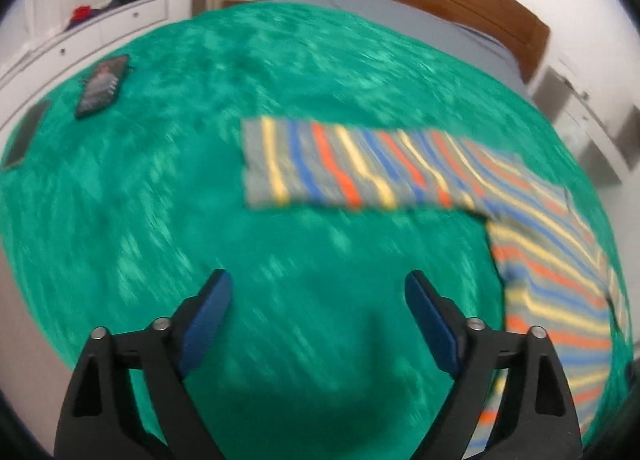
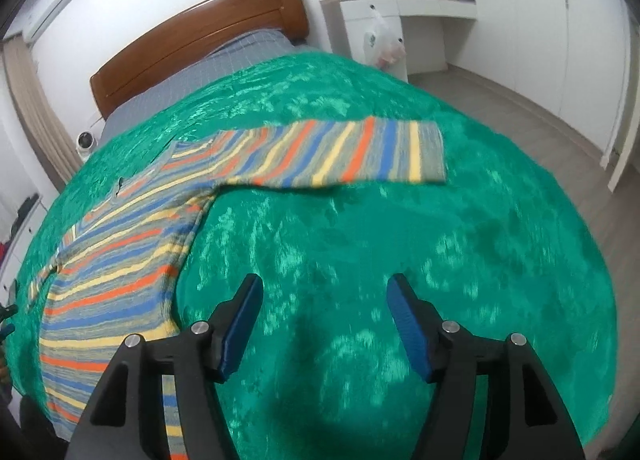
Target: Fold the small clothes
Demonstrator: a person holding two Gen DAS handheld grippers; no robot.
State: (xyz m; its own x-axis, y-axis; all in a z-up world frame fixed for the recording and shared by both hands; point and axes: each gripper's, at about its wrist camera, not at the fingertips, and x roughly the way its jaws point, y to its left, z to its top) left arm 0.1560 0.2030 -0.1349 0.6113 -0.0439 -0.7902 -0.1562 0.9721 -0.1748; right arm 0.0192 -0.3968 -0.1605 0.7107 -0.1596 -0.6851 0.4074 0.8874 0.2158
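Observation:
A small striped sweater (image 1: 552, 268) in grey, blue, orange and yellow lies flat on a green fuzzy blanket (image 1: 200, 200). In the left wrist view its left sleeve (image 1: 344, 164) stretches out to the left, ahead of my left gripper (image 1: 318, 300), which is open and empty above bare blanket. In the right wrist view the sweater body (image 2: 120, 268) lies at the left and its right sleeve (image 2: 340, 156) stretches out to the right. My right gripper (image 2: 324, 304) is open and empty above the blanket (image 2: 440, 260), right of the body.
Two dark phones (image 1: 102, 86) lie on the blanket's far left. A wooden headboard (image 2: 200, 36) and grey sheet (image 2: 240, 56) are beyond. White drawers (image 1: 100, 28) stand left, a white desk (image 2: 400, 8) with a plastic bag (image 2: 384, 44) stands right. Floor (image 2: 540, 108) lies beyond the bed's right edge.

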